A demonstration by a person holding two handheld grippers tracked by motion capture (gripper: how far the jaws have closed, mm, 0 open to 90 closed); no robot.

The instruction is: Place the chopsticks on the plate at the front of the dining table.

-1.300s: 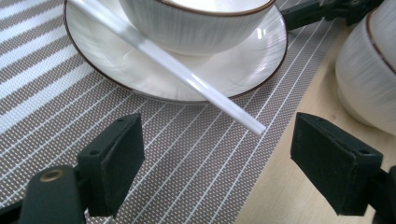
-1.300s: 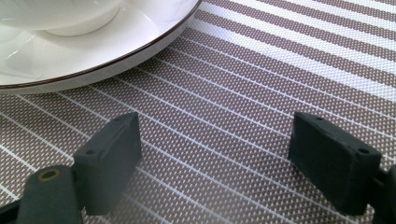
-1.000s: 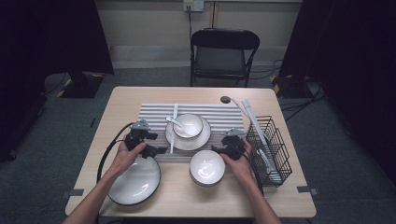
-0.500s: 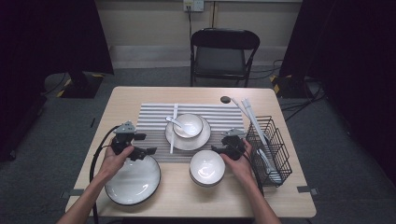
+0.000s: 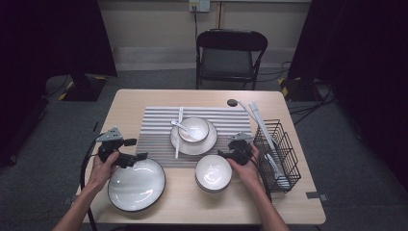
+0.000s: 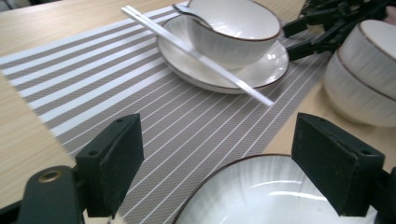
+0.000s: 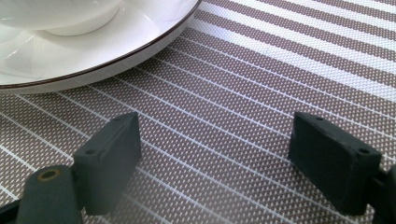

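A pale wood-grain surface (image 5: 139, 103) stands on grey carpet in a dim room, a black folding chair (image 5: 230, 53) behind it. At its front left lies the large plate (image 5: 136, 185), white and glossy with a thin dark rim, touching the striped woven mat (image 5: 159, 132). The left gripper (image 5: 137, 153) hangs over the plate's far edge, jaws wide and holding nothing. The right gripper (image 5: 223, 154), jaws also wide, hovers over the mat beside stacked ribbed bowls (image 5: 213, 173).

Left gripper (image 5: 137, 156) withdrawn leftward off the placemat (image 5: 156, 137), now at far rim of large plate (image 5: 136, 185), jaws apart.
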